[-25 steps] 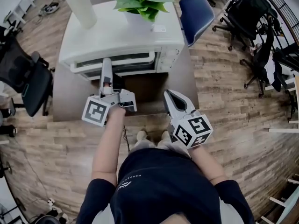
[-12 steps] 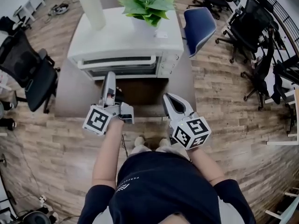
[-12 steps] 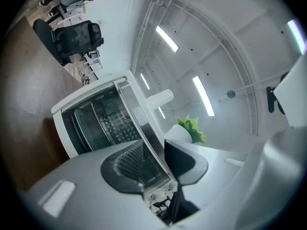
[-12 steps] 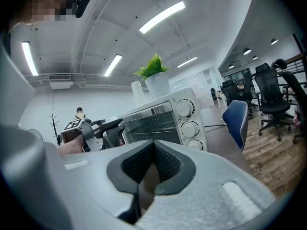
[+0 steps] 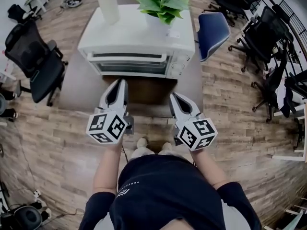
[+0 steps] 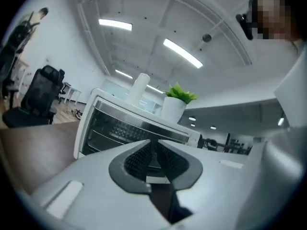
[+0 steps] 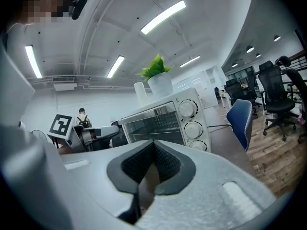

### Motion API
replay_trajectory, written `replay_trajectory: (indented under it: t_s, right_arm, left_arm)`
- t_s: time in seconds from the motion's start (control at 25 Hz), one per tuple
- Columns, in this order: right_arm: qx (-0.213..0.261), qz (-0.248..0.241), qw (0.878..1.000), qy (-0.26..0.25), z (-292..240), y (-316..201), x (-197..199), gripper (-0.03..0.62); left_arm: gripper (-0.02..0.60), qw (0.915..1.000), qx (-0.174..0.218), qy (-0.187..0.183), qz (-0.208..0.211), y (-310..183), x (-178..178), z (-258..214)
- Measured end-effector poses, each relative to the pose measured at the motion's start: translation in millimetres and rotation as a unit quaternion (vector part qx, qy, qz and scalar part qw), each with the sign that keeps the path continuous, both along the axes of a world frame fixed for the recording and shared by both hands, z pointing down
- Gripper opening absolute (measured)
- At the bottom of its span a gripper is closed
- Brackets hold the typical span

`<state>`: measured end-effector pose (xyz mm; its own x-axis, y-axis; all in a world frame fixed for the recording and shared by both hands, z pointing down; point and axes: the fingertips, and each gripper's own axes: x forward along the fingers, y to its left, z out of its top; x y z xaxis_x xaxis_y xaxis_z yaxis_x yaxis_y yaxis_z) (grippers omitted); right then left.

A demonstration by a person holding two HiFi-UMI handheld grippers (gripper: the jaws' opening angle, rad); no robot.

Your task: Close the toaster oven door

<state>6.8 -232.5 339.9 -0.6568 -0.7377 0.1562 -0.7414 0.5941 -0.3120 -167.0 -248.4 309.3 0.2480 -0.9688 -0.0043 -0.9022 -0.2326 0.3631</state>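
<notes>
The toaster oven (image 5: pixel 136 47) stands at the far side of the brown counter (image 5: pixel 79 87), and its door (image 5: pixel 130 67) is upright, flush with the front. Both tools are held short of it, well clear of the door. The left tool (image 5: pixel 121 82) points at the left half of the door and touches nothing. Its jaws are closing, drawn almost tip to tip, with nothing between the ribbed dark pads. The right tool (image 5: pixel 174 97) sits lower and to the right, in line with the oven's control panel. Its jaws are together and empty too. The oven is a boxy white shell with rounded corners. The door is a dark glass pane with wire racks showing behind it, and a long pale bar handle (image 5: pixel 128 57) runs along its top edge. Three round white knobs (image 5: pixel 180 67) are stacked down the right of the front. On the flat top stand a leafy green plant (image 5: pixel 163 3) in a white pot and a tall white cylinder (image 5: pixel 107 3). Each tool has smooth grey plastic jaws and carries a white cube with black square markers. A blue padded chair (image 5: pixel 212 28) stands beside the counter on the wood-plank floor (image 5: pixel 230 119).
</notes>
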Motion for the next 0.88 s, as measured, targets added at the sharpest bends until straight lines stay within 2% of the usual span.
replay_trajectory:
  t_s: [0.2,0.36,0.52,0.88]
  right_arm:
    - [-0.005,-0.007,1.000,-0.004,2,1,-3,0.003]
    - [-0.004,-0.010,1.000,-0.002,2,2,-5,0.003]
    - [-0.008,-0.015,1.000,0.003,5,5,-8,0.002]
    - [-0.007,-0.015,1.000,0.009,5,9,-10,0.002]
  left_arm:
    - [0.038,0.9946,-0.038,-0.096,-0.007,9,10,15]
    - [-0.002,0.9842,-0.066,-0.164,0.010,18,20,25]
    - [-0.002,0.9784,-0.089,-0.185,0.026,25,26,33]
    - [0.009,0.9708,-0.120,-0.198,0.062,36,36,51]
